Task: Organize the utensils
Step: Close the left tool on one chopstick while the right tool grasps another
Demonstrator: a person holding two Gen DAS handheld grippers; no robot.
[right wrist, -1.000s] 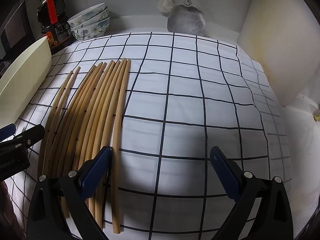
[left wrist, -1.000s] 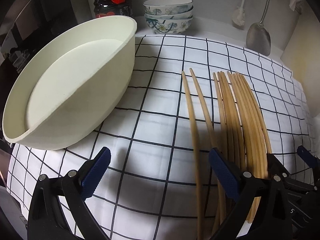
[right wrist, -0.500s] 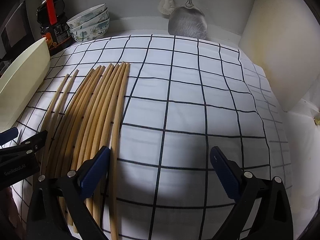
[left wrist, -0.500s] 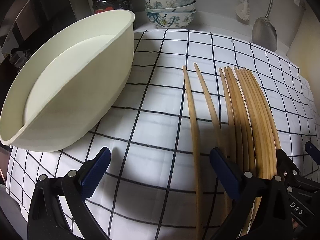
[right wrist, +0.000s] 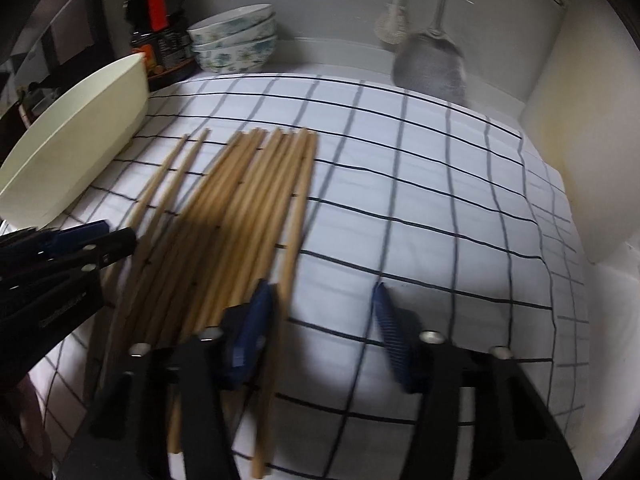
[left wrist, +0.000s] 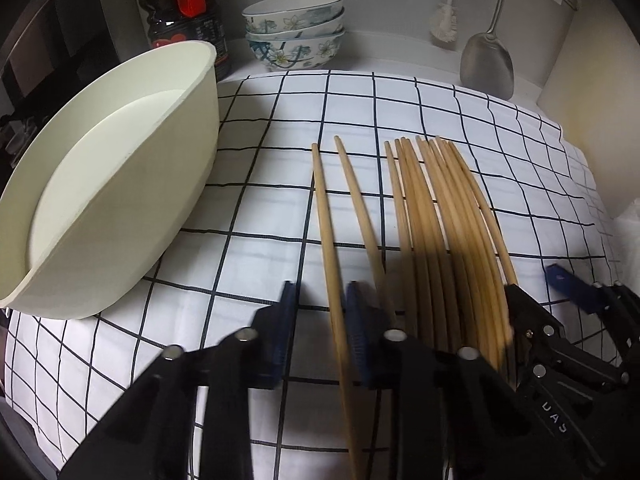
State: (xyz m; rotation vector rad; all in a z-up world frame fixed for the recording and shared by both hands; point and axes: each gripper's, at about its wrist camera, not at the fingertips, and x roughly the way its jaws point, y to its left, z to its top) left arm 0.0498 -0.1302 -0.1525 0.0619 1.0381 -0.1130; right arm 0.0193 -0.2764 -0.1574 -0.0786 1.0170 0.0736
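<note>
Chopsticks lie side by side on the checked cloth covering the desk. The left gripper has just been closing; its jaws stand narrow around the leftmost chopstick, though contact is unclear through blur. The right gripper has also been narrowing, the rightmost chopstick just inside its left pad, untouched by the other. A cream tub sits left; stacked bowls, a dark bottle and a metal spatula stand behind.
</note>
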